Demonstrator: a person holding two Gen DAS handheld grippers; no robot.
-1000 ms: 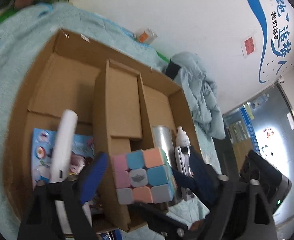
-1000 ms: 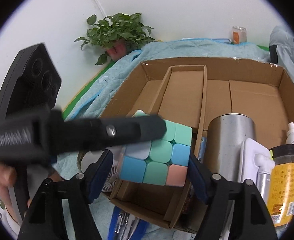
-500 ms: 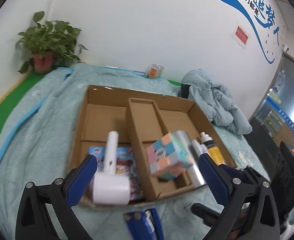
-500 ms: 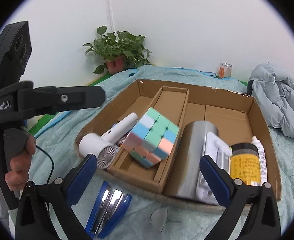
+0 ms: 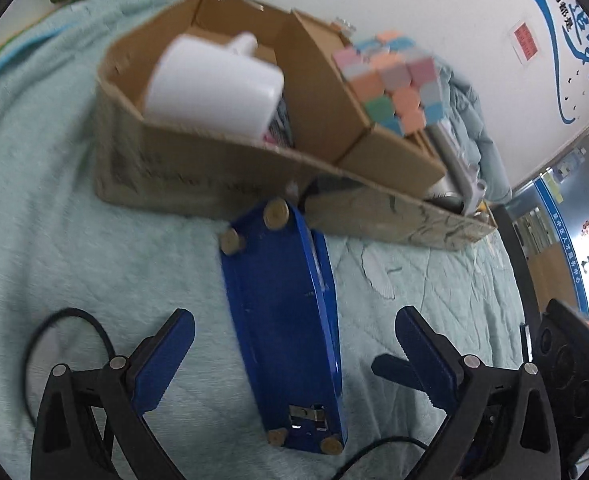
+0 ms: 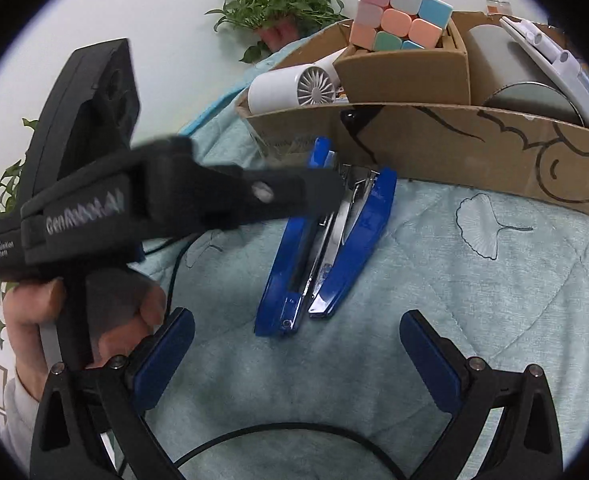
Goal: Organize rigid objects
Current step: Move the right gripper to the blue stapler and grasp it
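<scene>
The left gripper (image 5: 294,344) stands wide open with the blue stapler (image 5: 284,328) lying on its side between its two fingers, touching neither; the stapler's flat underside with its small round feet faces the camera, and its far end reaches toward the cardboard box (image 5: 198,184) just ahead. The right gripper (image 6: 296,344) is likewise spread wide and holds nothing; the same stapler (image 6: 330,248) lies a little ahead of its fingertips, slightly left of centre, its metal channel showing between the blue arms. Both sit on the pale green quilt (image 6: 454,280). Beyond the stapler, inside the box, a pastel puzzle cube (image 6: 400,20) perches on the narrow middle compartment, a white hair dryer (image 6: 294,88) lies to its left, and a steel cylinder (image 6: 522,76) to its right.
</scene>
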